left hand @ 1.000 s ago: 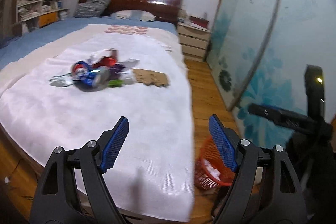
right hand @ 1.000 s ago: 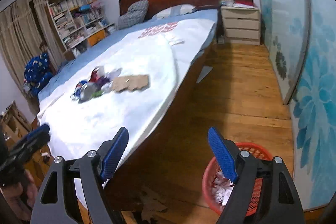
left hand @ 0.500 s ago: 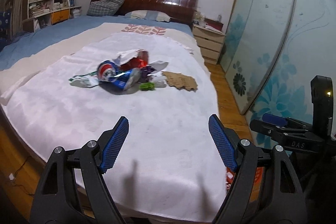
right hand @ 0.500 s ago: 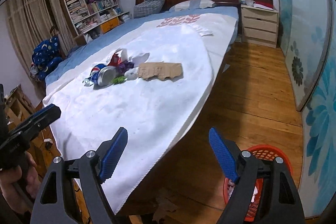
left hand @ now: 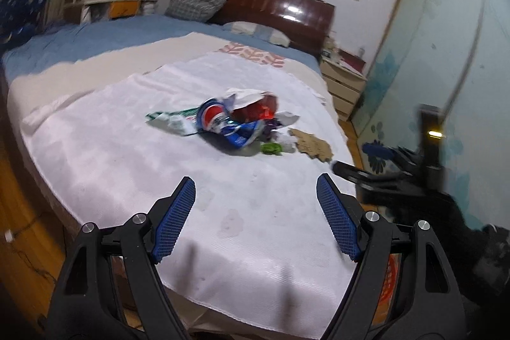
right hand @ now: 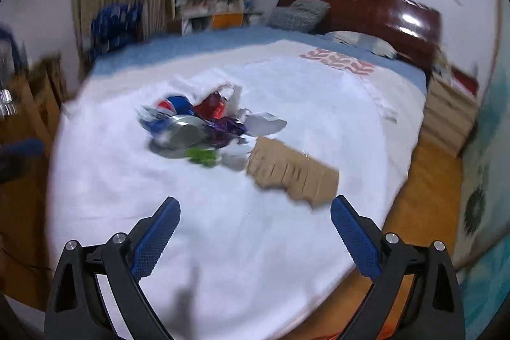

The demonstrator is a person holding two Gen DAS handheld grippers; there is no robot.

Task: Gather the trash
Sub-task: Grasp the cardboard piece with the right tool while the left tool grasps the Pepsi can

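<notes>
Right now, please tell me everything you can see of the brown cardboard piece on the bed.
The cardboard piece is a flat, torn scrap of plain brown corrugated board with ragged, notched edges and short cuts along one side. It lies flat on the white sheet, at the side of the trash pile nearest the bed's edge and the wooden floor. Its near end seems to touch the pile's pale scraps; blur hides whether they overlap. No fingers touch it.

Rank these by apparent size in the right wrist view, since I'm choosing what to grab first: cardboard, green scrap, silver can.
1. Cardboard, clearly largest, though it lies nearest the camera.
2. Silver can.
3. Green scrap, smallest; blur softens its edges.
</notes>
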